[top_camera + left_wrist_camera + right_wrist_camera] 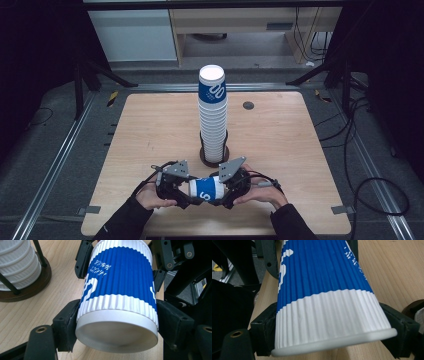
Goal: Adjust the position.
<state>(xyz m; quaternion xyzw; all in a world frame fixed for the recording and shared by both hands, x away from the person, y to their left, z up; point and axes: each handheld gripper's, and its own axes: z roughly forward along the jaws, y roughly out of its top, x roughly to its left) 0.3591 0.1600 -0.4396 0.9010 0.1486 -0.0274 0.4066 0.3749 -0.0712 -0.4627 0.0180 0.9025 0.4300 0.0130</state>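
I hold my left gripper (186,196) and right gripper (226,195) close together at the near edge, jaws pointing inward toward each other. My left hand (150,197) and right hand (260,192) grip them from outside, forearms entering from the near side. Both sets of jaws are clamped on a cup (206,189) lying sideways between them.

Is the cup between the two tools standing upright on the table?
No: in the high view the cup lies on its side, clamped at one end by the left tool and at the other by the right tool.
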